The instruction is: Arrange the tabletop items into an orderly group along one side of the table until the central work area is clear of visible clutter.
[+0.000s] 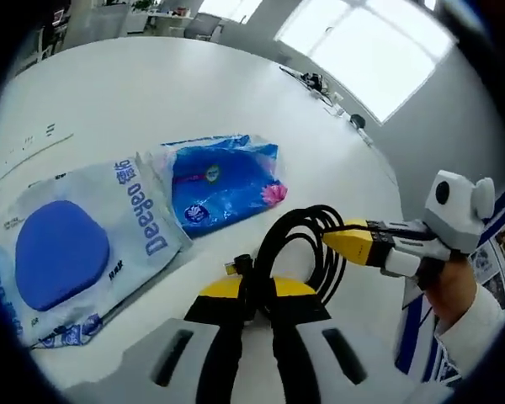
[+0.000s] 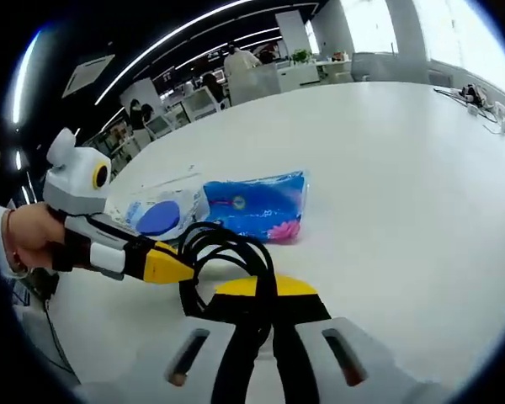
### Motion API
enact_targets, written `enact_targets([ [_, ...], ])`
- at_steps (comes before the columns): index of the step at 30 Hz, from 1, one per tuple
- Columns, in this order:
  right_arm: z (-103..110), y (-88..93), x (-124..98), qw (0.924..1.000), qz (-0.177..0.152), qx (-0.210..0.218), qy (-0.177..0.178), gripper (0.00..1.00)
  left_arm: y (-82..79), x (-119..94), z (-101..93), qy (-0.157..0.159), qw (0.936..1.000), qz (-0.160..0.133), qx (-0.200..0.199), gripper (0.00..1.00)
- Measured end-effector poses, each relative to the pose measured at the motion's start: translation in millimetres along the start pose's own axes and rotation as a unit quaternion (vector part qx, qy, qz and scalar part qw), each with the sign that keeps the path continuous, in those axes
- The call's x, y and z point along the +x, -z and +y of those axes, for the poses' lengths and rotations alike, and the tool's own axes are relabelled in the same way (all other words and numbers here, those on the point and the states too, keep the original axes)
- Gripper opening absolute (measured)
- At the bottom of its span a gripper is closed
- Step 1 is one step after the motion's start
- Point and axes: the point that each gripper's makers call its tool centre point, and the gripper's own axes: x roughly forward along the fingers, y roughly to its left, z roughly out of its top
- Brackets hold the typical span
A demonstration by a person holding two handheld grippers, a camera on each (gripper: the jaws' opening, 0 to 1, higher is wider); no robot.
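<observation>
Both ends of the coiled black cable (image 1: 307, 244) are pinched at once: the left hand-held gripper (image 1: 254, 290) has its yellow-tipped jaws closed on the near side of the loop, and in the right gripper view the right hand-held gripper (image 2: 265, 290) is clamped on the cable (image 2: 227, 252) too. The coil sits low over the white bench (image 1: 151, 93), just beside the blue tissue pack (image 1: 223, 181). Touching that pack lies the Deeyeo pack (image 1: 76, 244) with its blue oval, both near the bench edge.
</observation>
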Motion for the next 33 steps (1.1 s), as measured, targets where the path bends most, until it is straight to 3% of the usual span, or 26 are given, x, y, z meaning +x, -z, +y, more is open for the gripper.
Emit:
enact_targets([
  [10,-8.2,10.8,17.7,0.9998,0.018,-0.006,-0.003,0.02,1.0,4.3,6.3,-0.001,0.9999,0.003,-0.013,0.1],
  [17,-10.6,15.8,18.3,0.9996,0.025,-0.012,0.0,0.03,0.6,4.9,8.5,-0.003,1.0,0.0,-0.008,0.11],
  [26,-16.6,10.8,16.6,0.9998,0.016,-0.009,0.009,0.08,2.5,-0.1,7.3,-0.005,1.0,-0.005,0.002,0.13],
  [33,-20.0,3.0,8.3,0.9998,0.004,-0.015,0.016,0.15,4.7,-2.3,6.7,-0.004,0.9998,-0.001,0.017,0.22],
])
